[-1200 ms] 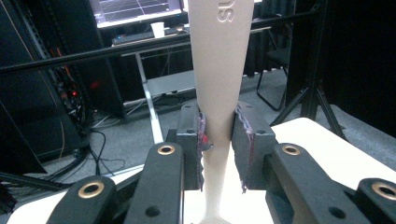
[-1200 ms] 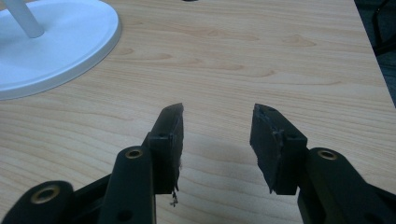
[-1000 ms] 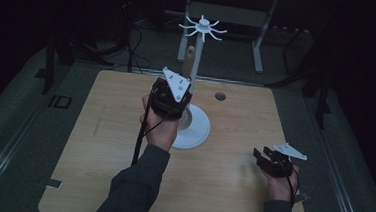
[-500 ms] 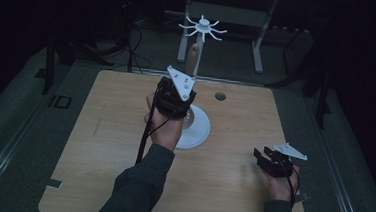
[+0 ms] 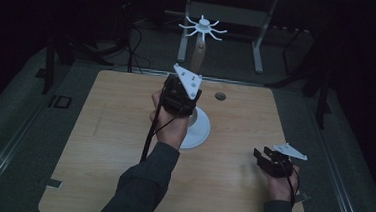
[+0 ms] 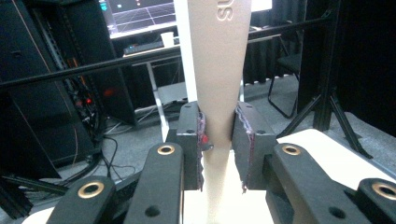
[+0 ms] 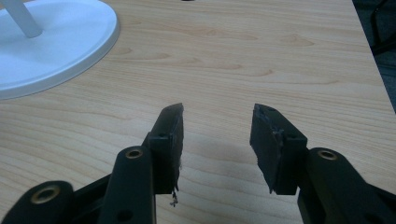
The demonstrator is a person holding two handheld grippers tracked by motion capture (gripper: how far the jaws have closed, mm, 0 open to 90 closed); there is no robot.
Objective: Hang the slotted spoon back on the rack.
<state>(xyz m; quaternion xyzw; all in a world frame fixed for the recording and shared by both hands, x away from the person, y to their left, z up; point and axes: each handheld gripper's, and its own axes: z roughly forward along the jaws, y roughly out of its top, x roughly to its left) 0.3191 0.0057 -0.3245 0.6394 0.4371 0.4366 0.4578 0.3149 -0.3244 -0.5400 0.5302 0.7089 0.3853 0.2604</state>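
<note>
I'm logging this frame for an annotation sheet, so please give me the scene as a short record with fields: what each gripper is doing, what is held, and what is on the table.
left gripper: shut on the beige handle, raised above the table
held thing: beige handle, upright between the pads, raised letters near its top
right gripper: open, holding nothing, low over the table near its right edge
stand: white stand with radiating arms at the top, round white base
table: light wood, small dark hole near the far edge
</note>
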